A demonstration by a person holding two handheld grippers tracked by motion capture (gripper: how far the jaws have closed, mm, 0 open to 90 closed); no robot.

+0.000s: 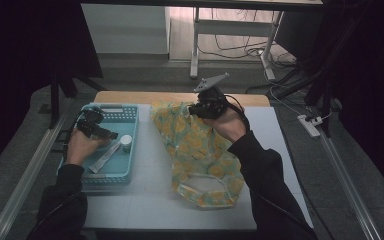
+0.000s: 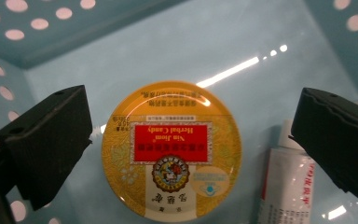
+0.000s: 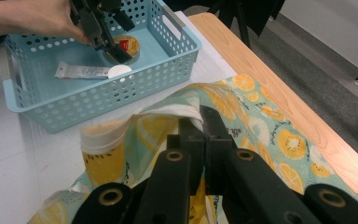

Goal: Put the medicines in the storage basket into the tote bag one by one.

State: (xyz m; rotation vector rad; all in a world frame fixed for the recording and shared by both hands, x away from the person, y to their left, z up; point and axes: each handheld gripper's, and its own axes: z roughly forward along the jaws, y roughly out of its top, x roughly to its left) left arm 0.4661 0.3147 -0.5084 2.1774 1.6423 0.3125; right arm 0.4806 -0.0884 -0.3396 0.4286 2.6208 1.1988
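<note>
A round yellow candy tin (image 2: pixel 171 149) with a red label lies on the floor of a light blue perforated basket (image 1: pixel 122 165). My left gripper (image 2: pixel 191 128) hangs over it, open, one jaw on each side and neither touching the tin. A white tube (image 2: pixel 286 186) lies just beside the tin, under one jaw. The right gripper view shows the left gripper (image 3: pixel 114 51) reaching down at the tin (image 3: pixel 128 45). My right gripper (image 3: pixel 204 126) is shut on the white rim of a lemon-print fabric bag (image 1: pixel 200 155), holding that edge up off the table.
The basket (image 3: pixel 112 93) stands at the table's left, with the tube (image 1: pixel 105 157) and its white cap inside. The bag spreads across the middle of the white table. A wooden strip runs along the far edge. Cables and table legs lie on the floor beyond.
</note>
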